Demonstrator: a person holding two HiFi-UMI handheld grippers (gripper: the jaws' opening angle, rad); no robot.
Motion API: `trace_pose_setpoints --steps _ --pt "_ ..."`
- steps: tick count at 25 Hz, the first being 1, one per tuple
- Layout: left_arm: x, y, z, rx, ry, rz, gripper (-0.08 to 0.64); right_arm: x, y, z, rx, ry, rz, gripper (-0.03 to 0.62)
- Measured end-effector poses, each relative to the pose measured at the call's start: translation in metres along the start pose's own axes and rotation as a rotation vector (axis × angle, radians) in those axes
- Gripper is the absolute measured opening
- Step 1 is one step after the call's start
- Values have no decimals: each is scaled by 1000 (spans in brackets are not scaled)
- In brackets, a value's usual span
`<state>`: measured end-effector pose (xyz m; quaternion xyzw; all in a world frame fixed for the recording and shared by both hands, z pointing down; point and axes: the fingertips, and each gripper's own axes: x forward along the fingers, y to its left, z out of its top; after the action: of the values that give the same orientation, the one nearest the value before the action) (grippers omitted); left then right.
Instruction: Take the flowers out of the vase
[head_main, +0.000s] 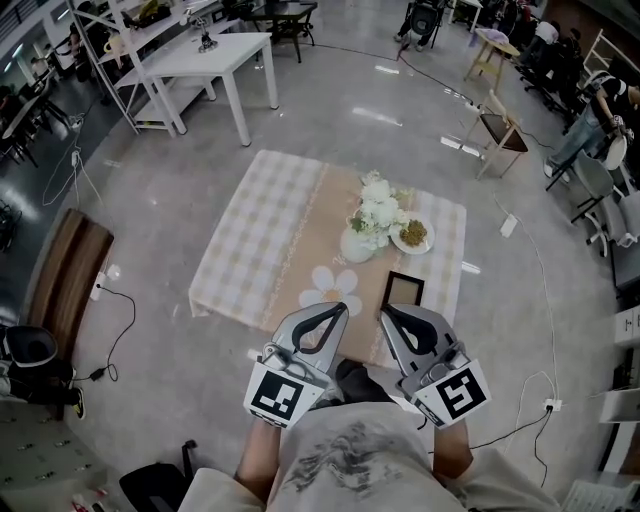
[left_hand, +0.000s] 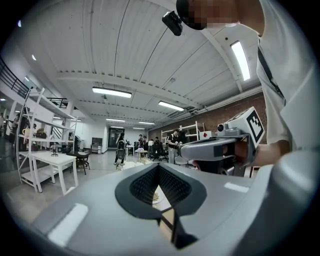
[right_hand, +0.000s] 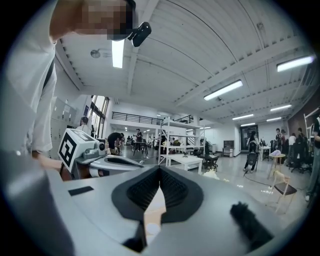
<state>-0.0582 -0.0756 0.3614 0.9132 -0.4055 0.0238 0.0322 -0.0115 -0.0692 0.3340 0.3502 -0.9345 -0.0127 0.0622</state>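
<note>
Head view showed our 2 grippers short of the table (head_main: 250, 240). The left gripper (head_main: 338, 307) and right gripper (head_main: 389, 311) each had jaws pressed together on nothing. The white flowers (head_main: 378, 203) stood in the vase (head_main: 356, 246) toward the table's far right, well apart from both claws. A plate (head_main: 412, 236) sat just beside the vase, and a frame (head_main: 404, 290) lay between it and us.

We judged the main risk to be tipping. A pull on the stems with no claw steadying the vase could drag it over onto the plate. Claws brought in shut would only shove the blooms, and a hard pinch could crush them. A low approach could clip the frame.

We could not see the stems inside the vase, count them, or tell whether it held water. Both gripper views looked across the room, and each one's own jaws blocked nearly all of the table.
</note>
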Motion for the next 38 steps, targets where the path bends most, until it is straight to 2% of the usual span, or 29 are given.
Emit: trace_pose_setpoints --steps 8,11,15,18,23,27,33,36,38 --pt "34 15 -13 24 16 -6 9 13 -31 -5 4 6 -2 17" --pt "46 21 -20 65 11 -19 9 17 -43 -6 6 9 -6 17" --pt "58 29 -27 -10 35 4 9 22 -57 -9 7 14 -8 17" --pt "65 34 -32 -7 40 3 9 25 -64 -11 9 18 -9 17" --pt "76 40 -40 51 41 -19 10 30 -75 -15 17 27 -12 17" --pt "82 45 -44 10 63 -5 11 33 -82 -17 23 30 -16 17" --pt "91 53 -57 49 72 -26 23 38 -93 -19 26 38 -29 17" --pt "94 56 -63 23 71 -26 34 39 -97 -21 27 42 -36 17" --pt "97 58 -65 -27 75 -14 43 40 -101 -22 27 45 -41 17"
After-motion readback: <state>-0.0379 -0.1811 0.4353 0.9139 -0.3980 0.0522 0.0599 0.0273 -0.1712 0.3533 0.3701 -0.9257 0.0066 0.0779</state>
